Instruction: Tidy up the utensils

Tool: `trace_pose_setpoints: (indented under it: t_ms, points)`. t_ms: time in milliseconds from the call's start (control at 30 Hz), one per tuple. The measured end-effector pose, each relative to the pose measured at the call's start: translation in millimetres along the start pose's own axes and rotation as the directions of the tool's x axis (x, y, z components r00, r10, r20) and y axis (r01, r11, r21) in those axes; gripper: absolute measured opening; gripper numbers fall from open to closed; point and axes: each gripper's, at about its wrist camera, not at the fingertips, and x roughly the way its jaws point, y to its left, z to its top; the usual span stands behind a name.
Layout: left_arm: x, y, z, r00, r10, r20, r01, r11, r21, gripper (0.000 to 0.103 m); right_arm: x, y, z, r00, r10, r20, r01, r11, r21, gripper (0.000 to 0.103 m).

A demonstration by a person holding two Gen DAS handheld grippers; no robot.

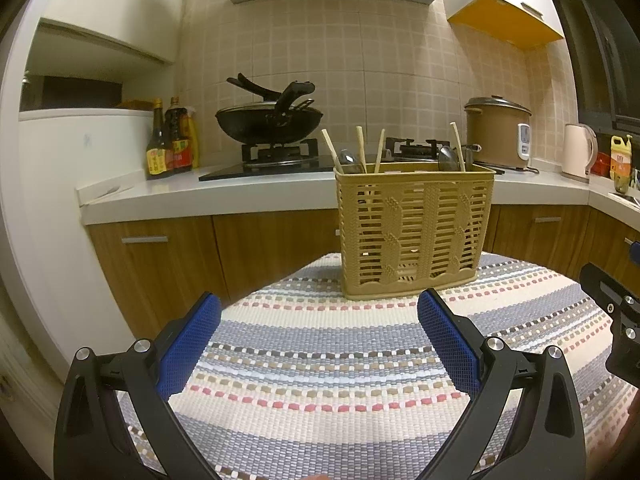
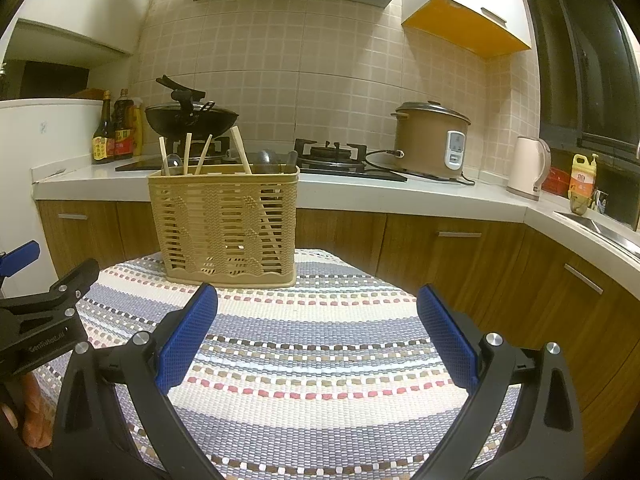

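Both the left gripper (image 1: 318,316) and right gripper (image 2: 317,308) hover wide apart and hold nothing above the striped mat (image 1: 320,380). The utensil basket (image 1: 414,228), holding chopsticks (image 1: 362,150) and spoons (image 1: 448,159), stands at the mat's far edge.

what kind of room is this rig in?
A home kitchen, most likely: a black wok sits on a gas hob, a brown rice cooker stands on the white countertop, and beige wall tiles run behind them.
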Motion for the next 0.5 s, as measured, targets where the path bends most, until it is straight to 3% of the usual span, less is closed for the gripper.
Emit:
trace_pose_setpoints:
  t_ms: [500]
  points:
    - [5.4,1.4,-1.3,1.0,-0.001,-0.022,0.001,1.0,0.001,0.095,1.9,4.7,-1.6,1.0,0.007,-0.014,-0.007,1.0,-0.011,0.095]
